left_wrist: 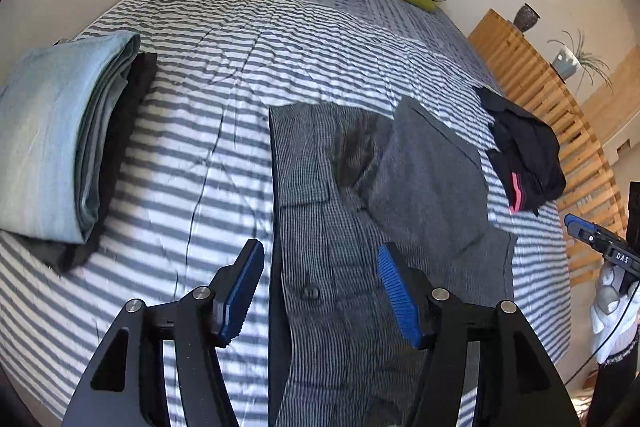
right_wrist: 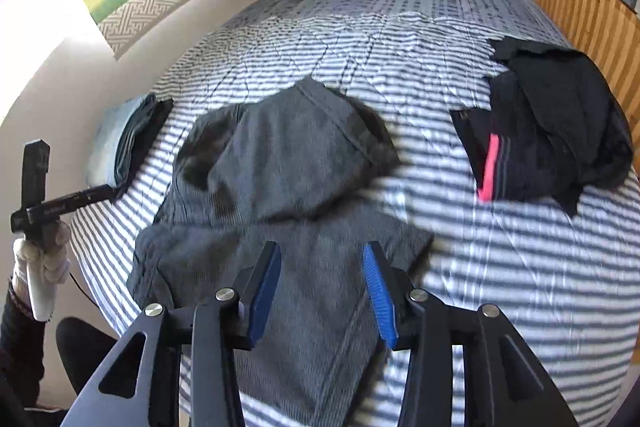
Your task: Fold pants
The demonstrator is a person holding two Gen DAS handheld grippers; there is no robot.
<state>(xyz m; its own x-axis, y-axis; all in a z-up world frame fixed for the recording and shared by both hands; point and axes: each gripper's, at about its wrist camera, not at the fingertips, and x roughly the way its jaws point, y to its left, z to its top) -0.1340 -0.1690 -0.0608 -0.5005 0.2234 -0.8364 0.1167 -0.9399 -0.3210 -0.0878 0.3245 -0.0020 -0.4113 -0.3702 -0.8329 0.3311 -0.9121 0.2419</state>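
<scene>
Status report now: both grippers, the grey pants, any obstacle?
Left gripper open, right gripper open, both empty. Grey pants partly folded on bed. Black garment apart, nothing blocking.

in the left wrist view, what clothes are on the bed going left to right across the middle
Folded light blue stack on a dark garment → grey pants, partly folded, under the open left gripper → black garment pile with a pink stripe → right gripper at the picture's right edge.

Grey pants (left_wrist: pixel 360 227) lie partly folded, rumpled, on the striped bedspread (left_wrist: pixel 200 167).
</scene>
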